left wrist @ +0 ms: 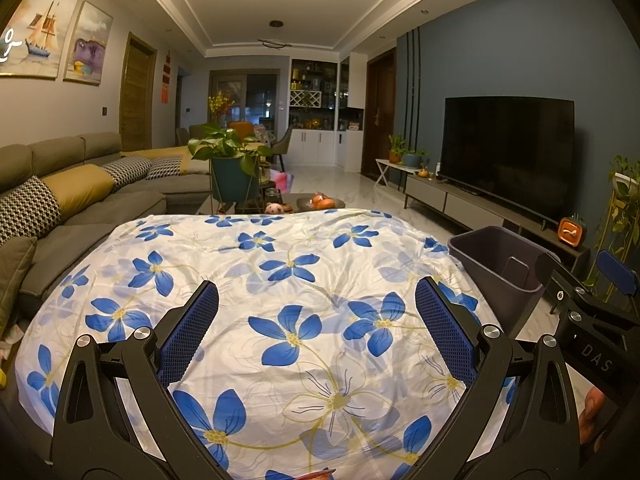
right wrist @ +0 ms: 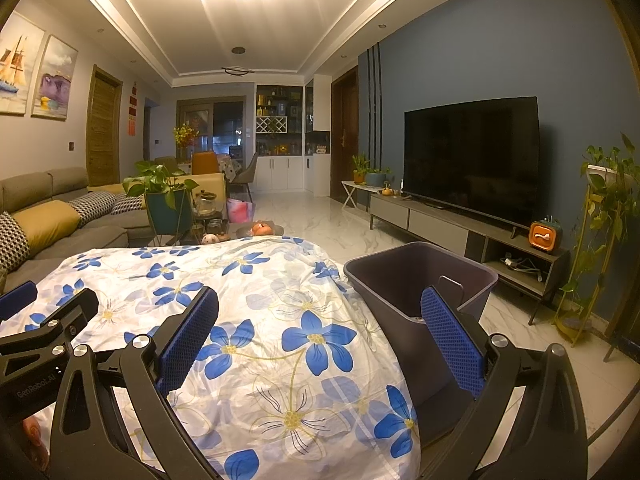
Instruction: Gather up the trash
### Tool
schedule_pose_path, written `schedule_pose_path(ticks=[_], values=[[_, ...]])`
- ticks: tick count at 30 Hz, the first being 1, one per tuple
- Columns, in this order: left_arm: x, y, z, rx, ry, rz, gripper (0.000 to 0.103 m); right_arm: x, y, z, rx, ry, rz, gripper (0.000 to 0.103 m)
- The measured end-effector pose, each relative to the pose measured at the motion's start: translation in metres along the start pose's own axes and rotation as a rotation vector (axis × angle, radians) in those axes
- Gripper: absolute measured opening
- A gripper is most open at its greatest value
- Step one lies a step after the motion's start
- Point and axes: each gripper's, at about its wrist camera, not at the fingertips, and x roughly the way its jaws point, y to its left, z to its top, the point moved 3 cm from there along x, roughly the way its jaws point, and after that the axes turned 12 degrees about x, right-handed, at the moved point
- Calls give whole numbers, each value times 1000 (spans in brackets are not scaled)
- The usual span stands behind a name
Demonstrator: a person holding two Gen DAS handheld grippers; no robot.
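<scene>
A dark purple plastic bin (right wrist: 420, 276) stands on the floor at the right edge of a table covered by a white cloth with blue flowers (right wrist: 256, 304). The same bin (left wrist: 496, 264) shows at the right in the left wrist view. My left gripper (left wrist: 316, 300) hovers open over the cloth (left wrist: 280, 280), with nothing between its blue pads. My right gripper (right wrist: 320, 308) is open too, its right finger over the bin and its left finger over the cloth. The bin's visible inside looks bare. No loose trash shows on the cloth.
A grey sofa (left wrist: 80, 192) runs along the left. A potted plant (left wrist: 232, 160) and a low table with fruit (left wrist: 320, 202) stand beyond the cloth. A TV (right wrist: 472, 160) on a long cabinet (right wrist: 460, 228) lines the right wall, with a tall plant stand (right wrist: 600, 232) beside it.
</scene>
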Motion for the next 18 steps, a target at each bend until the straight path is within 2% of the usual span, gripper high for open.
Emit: schedule_pose_path(ticks=[18], values=[[0, -4, 1, -1, -2, -3, 97, 1, 1, 3, 3, 1, -2, 98]])
